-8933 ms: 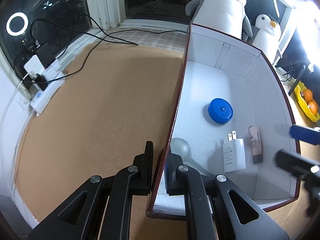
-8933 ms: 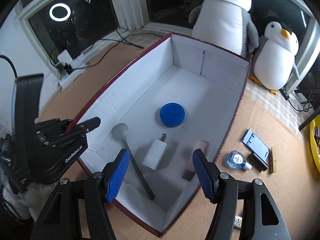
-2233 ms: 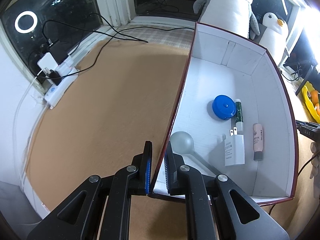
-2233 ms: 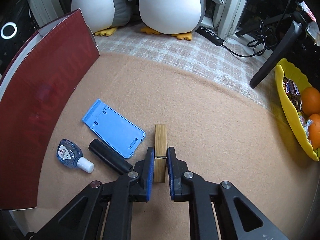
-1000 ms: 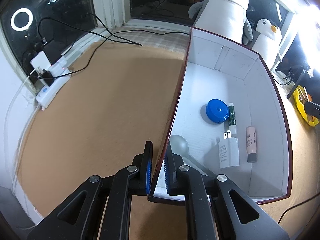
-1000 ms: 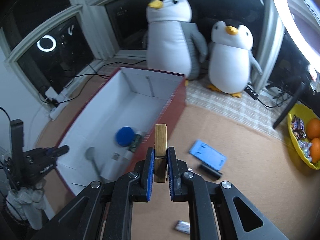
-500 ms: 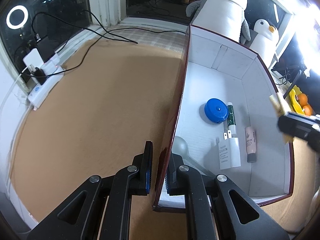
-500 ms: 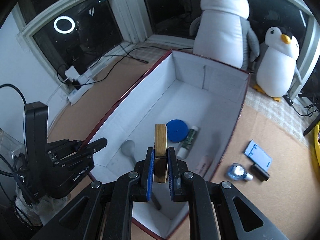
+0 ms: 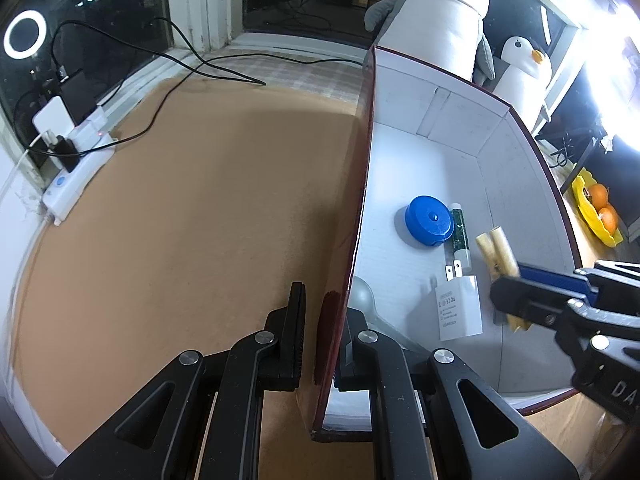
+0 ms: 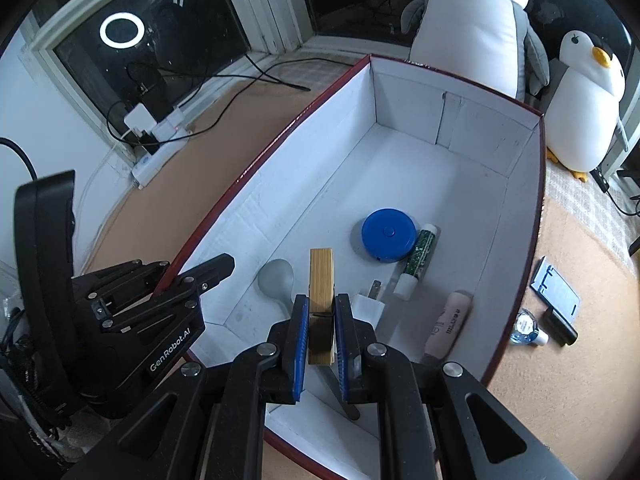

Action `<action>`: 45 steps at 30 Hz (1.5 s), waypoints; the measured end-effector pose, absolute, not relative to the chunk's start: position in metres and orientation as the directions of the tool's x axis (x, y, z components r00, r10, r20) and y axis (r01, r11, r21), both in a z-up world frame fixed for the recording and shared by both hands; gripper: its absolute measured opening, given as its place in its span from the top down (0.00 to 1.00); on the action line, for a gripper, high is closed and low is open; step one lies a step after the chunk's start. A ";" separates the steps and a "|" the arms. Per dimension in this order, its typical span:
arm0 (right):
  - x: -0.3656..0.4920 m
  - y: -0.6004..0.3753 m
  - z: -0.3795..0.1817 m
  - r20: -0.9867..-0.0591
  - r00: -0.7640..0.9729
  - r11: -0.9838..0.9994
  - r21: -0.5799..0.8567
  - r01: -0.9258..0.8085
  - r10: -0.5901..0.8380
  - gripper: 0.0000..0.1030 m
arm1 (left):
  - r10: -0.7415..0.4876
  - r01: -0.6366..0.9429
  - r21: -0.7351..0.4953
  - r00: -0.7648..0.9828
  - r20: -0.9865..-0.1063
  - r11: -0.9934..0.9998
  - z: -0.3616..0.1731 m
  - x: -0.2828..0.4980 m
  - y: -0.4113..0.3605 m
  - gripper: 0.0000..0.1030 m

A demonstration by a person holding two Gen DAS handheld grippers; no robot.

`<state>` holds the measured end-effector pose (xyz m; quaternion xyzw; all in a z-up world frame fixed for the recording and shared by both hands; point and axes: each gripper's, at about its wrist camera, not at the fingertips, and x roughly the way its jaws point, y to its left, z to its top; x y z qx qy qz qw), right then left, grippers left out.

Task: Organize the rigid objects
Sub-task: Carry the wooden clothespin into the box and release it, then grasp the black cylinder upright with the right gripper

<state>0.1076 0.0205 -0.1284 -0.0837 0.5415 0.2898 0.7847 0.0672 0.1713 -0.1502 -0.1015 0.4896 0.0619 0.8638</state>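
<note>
While clamped, box wall [image 9: 362, 184] (leftward room).

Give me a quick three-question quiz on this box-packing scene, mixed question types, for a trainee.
1. True or false: the right tongs hold a wooden clothespin above the white-lined, red-edged cardboard box.
2. What do the left tongs grip?
A. grey spoon
B. box wall
C. white charger plug
3. Fill in: the green-labelled tube lies beside the round blue ____.

Key: 1 true; 2 B; 3 disc.
</note>
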 end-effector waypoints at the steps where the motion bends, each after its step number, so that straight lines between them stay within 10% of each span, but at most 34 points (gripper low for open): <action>1: 0.107 0.021 -0.129 -0.900 0.243 0.818 0.181 -0.546 0.362 0.89 | 0.006 -0.205 -0.116 0.513 -0.858 0.972 -0.150 0.067 0.172 0.91; 45: 0.123 -0.168 -0.105 -0.851 0.429 0.944 0.207 -0.256 0.303 0.62 | 0.076 -0.193 -0.017 0.463 -0.883 0.981 -0.152 0.080 0.159 0.91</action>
